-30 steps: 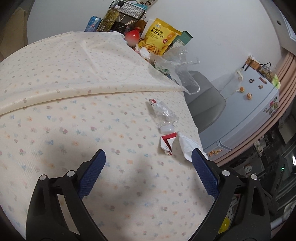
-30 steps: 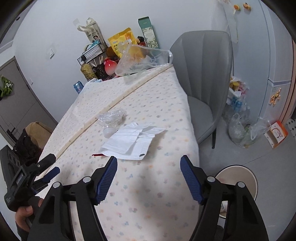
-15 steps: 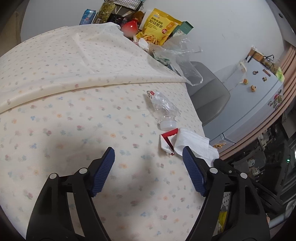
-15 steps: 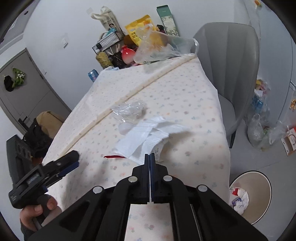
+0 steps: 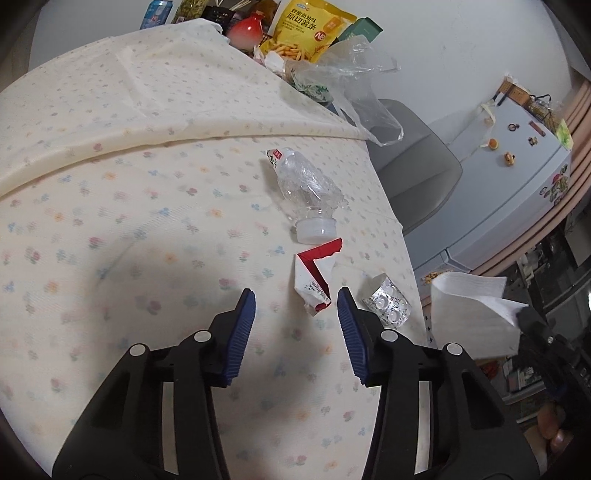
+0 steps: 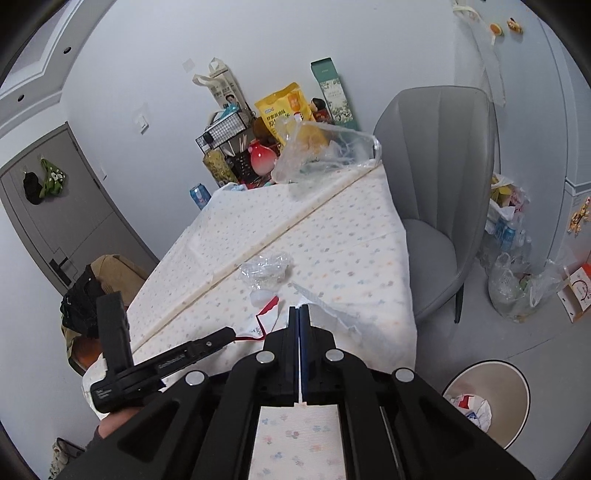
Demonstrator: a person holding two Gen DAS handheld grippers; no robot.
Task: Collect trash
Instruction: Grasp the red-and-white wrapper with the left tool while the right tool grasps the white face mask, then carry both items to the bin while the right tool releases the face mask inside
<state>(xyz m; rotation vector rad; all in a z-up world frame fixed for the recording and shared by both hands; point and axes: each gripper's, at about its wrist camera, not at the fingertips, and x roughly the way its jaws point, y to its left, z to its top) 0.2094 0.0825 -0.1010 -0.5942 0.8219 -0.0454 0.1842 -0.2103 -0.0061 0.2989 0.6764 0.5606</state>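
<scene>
The left gripper (image 5: 295,314) hangs low over the flowered surface (image 5: 110,229) with its jaws apart, and the lower end of a torn red-and-white wrapper (image 5: 312,275) lies between the blue pads (image 5: 240,332) without touching either. Just right of the right-hand pad sits a crumpled foil blister pack (image 5: 386,304), near the surface's edge. A crushed clear bottle (image 5: 306,188) lies beyond the wrapper, its white cap pointing toward the gripper and almost touching the wrapper's red edge.

The right gripper (image 6: 299,314) has its jaws pressed together on a white tissue (image 6: 328,308), which spreads out to the right of the fingertips. In the left wrist view that tissue (image 5: 469,314) hangs clear of the surface, off its right edge, pinched at its far corner.

On the floor below the right gripper stands a round bin (image 6: 487,402) with some trash already in it. A grey chair (image 6: 436,184) stands at the surface's far side. At the far end, against the wall, are a yellow snack bag (image 5: 306,29), a clear plastic bag (image 5: 354,85) and a red peach-shaped jar (image 5: 245,27).
</scene>
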